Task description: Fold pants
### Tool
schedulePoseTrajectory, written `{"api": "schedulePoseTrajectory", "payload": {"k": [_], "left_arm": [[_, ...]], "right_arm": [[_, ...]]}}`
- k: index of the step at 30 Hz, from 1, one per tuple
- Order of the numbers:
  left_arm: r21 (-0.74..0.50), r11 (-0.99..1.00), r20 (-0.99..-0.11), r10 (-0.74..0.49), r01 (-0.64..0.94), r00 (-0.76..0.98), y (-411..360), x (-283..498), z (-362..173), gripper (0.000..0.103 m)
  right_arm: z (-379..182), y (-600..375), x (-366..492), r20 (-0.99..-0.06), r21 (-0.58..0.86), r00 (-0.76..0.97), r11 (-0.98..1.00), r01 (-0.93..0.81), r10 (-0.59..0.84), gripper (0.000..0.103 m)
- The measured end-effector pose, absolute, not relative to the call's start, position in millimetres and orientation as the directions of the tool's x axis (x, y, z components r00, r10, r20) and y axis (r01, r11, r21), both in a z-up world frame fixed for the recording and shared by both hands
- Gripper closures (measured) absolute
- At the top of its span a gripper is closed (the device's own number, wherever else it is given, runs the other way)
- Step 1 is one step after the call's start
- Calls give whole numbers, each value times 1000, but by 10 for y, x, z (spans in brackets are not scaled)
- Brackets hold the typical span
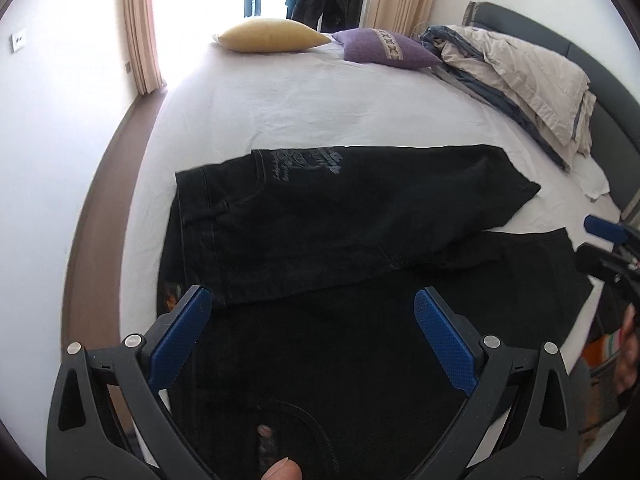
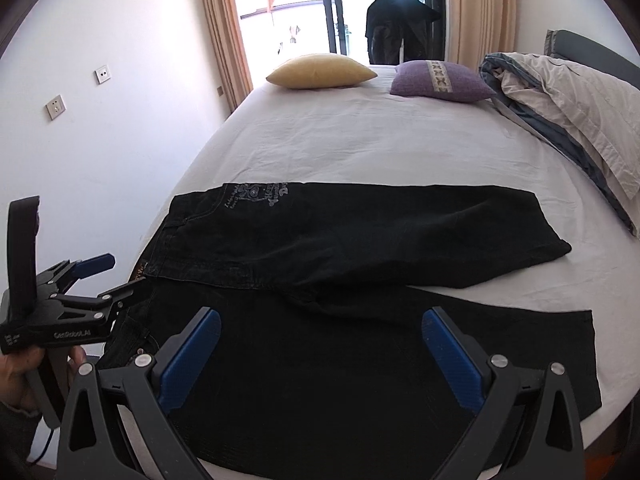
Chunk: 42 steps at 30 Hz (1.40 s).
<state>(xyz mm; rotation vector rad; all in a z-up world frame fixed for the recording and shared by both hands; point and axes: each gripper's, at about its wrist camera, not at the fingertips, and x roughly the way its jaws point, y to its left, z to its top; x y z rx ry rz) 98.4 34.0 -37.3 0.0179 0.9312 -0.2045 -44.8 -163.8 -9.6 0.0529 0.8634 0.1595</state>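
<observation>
While the black pants (image 2: 360,280) lay spread across the near part of the bed (image 2: 352,144), both grippers hung over them with nothing held. The pants lay with the waistband toward the bed's left edge and the two legs running toward the right edge; the far leg, printed with a pale grey design near the hip, angled slightly away from the near leg, so a wedge of white sheet showed between the hems.

The left gripper (image 1: 312,320) stood above the waist end, near the bed's near-left corner, its jaws wide apart with blue pads (image 1: 182,338) on either side of dark cloth. In the right wrist view the same tool appeared at the left, gripped by a hand (image 2: 24,372), its jaws spread just beside the waistband.

The right gripper (image 2: 322,340) hovered over the near leg close to the bed's near edge, its jaws likewise wide apart and empty.

At the far edge of the bed rested a yellow cushion (image 2: 322,71) and, beside it, a purple cushion (image 2: 440,80). A crumpled beige and blue duvet (image 2: 572,112) was heaped along the right edge against the dark headboard (image 1: 608,112).
</observation>
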Motion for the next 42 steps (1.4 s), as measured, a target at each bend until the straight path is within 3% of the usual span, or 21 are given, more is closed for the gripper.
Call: {"api": "schedulePoseTrajectory", "payload": {"k": [5, 8, 11, 18, 24, 27, 32, 34, 39, 42], "left_arm": [[26, 976, -808, -106, 215, 580, 573, 1916, -346, 0], [90, 940, -823, -116, 329, 556, 546, 2529, -404, 0], [72, 879, -883, -164, 471, 441, 523, 3068, -627, 3], [-25, 809, -950, -201, 587, 237, 460, 3700, -1038, 47], [4, 783, -977, -129, 622, 169, 369, 3991, -1324, 50], [-7, 781, -980, -129, 624, 151, 350, 4007, -1380, 72], [29, 767, -983, -93, 641, 156, 242, 3964, -1449, 81], [42, 759, -981, -92, 650, 171, 170, 3949, -1473, 90], [107, 761, -952, -106, 640, 286, 118, 3823, -1363, 94], [220, 734, -914, -75, 643, 398, 11, 3653, -1303, 94]], "right_arm": [[-159, -1727, 13, -752, 77, 619, 963, -258, 226, 2], [-237, -1791, 328, -778, 59, 573, 938, -342, 258, 14], [-327, -1873, 615, -795, 75, 527, 912, -404, 299, 20], [-550, -1977, 1107, -806, 123, 464, 872, -474, 367, 25], [-720, -1983, 1390, -818, 145, 423, 851, -505, 390, 31], [-749, -1932, 1486, -822, 125, 412, 831, -543, 393, 34], [-770, -1842, 1769, -844, 81, 388, 803, -590, 371, 37], [-742, -1789, 1879, -844, 68, 387, 791, -609, 371, 38], [-758, -1633, 2118, -863, 7, 382, 764, -646, 331, 47], [-829, -1528, 2231, -884, -32, 362, 734, -679, 296, 52]]}}
